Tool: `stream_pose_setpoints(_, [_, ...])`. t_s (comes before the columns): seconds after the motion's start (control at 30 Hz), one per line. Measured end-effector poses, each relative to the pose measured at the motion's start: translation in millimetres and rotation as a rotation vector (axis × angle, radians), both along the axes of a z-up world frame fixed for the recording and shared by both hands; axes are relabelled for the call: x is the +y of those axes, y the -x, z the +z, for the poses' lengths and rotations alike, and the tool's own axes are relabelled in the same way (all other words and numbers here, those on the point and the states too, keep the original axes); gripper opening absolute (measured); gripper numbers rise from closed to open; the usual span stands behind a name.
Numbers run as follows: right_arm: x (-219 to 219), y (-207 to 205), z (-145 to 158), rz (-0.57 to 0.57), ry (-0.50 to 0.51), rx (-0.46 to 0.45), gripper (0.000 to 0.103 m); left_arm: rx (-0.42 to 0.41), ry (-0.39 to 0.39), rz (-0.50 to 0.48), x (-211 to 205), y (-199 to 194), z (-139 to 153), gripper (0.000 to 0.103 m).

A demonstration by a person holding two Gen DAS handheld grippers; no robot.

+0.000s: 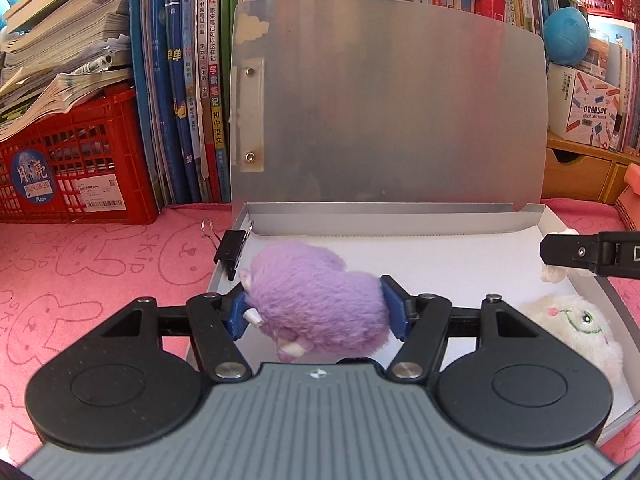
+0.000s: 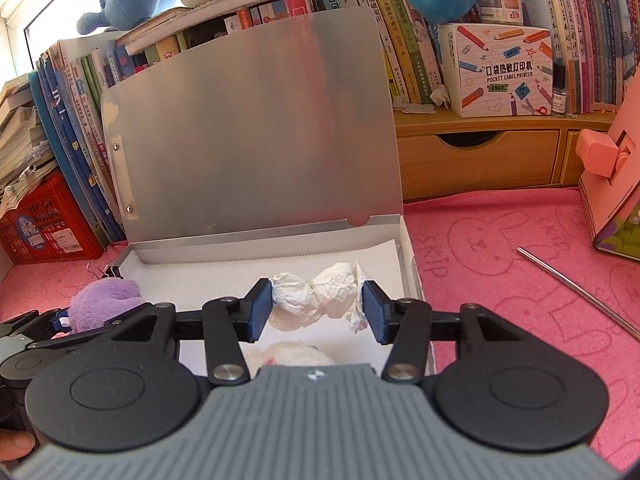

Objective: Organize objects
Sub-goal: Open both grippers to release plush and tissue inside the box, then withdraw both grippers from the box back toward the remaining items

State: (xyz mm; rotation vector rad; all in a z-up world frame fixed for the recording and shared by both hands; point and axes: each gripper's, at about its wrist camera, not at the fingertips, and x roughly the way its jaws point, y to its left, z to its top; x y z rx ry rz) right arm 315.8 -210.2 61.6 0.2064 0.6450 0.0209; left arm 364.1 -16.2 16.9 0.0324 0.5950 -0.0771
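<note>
My left gripper [image 1: 316,310] is shut on a purple plush toy [image 1: 316,292], held over the left part of an open silver box [image 1: 440,264]. The box's lid [image 1: 384,112] stands upright behind it. My right gripper [image 2: 317,304] is shut on a crumpled white paper wad [image 2: 304,296] above the box floor [image 2: 200,276]. A white plush toy [image 1: 572,328] lies in the box's near right corner, partly hidden under the right gripper in the right wrist view. One finger [image 1: 568,254] of the right gripper shows at the right edge of the left wrist view.
A black binder clip [image 1: 230,250] grips the box's left wall. A red crate [image 1: 72,160] and upright books stand at the back left. A wooden drawer shelf [image 2: 476,156], a label printer box [image 2: 500,68], a pink wooden case [image 2: 612,184] and a metal rod [image 2: 576,288] lie right.
</note>
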Motion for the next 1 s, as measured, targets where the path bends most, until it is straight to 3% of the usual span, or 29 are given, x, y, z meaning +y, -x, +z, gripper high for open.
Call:
stream_pose_setpoints(0.13, [1,0,-4,-0.006,-0.005,0.001,0.06,0.022,0.026,-0.011,3,-1,-3,0.07])
stream_pose_setpoints(0.17, [2,2,-4,-0.005,-0.005,-0.001,0.067,0.023,0.037,-0.017,4,0,-2,0.071])
stream_pose_setpoints(0.23, [3,5,-4,0.002,-0.002,-0.014,0.072,0.014,0.053,-0.026,6,4,2,0.081])
stream_pose_setpoints(0.3, [4,9,-1,0.006,0.006,-0.024,0.073,-0.006,0.062,-0.028,7,8,8,0.088])
stream_pose_setpoints(0.5, [3,29,11,0.018,0.012,-0.05,0.074,-0.03,0.086,-0.036,11,26,26,0.095])
stream_pose_setpoints(0.8, [-11,78,41,0.046,0.003,-0.12,0.078,-0.049,0.086,-0.047,18,68,47,0.096])
stream_pose_setpoints(1.0, [-21,118,50,0.062,0.003,-0.149,0.078,-0.063,0.065,-0.089,19,118,56,0.096])
